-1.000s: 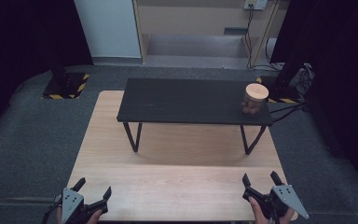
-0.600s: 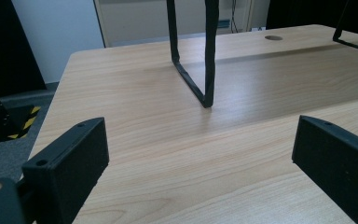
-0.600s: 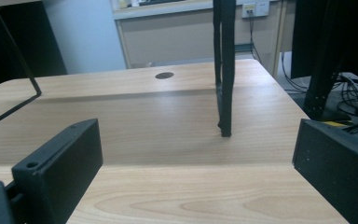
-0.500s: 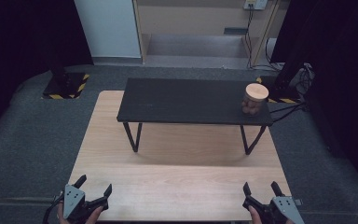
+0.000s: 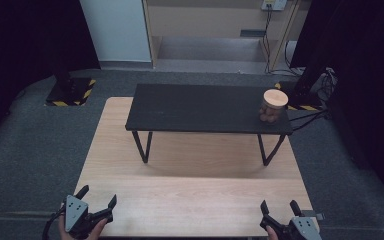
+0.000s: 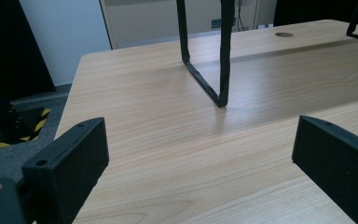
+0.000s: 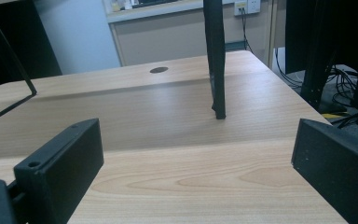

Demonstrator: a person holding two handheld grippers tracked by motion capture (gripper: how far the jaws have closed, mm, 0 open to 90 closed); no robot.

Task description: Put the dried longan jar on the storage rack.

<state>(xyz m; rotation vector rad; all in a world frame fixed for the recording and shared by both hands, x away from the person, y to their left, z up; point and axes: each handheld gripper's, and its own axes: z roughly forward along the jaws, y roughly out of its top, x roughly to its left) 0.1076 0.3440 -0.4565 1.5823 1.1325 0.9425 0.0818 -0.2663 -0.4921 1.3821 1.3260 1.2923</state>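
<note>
A small jar [image 5: 273, 105] with a round, light wooden lid stands upright at the far right end of the black raised shelf [image 5: 200, 107] — close to its front edge, with brown, rounded contents inside.

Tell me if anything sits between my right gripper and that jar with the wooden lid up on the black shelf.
Nothing visible does. The right gripper is open at the table's near edge; the jar stands on the black shelf's right end, with bare wooden tabletop between.
</note>
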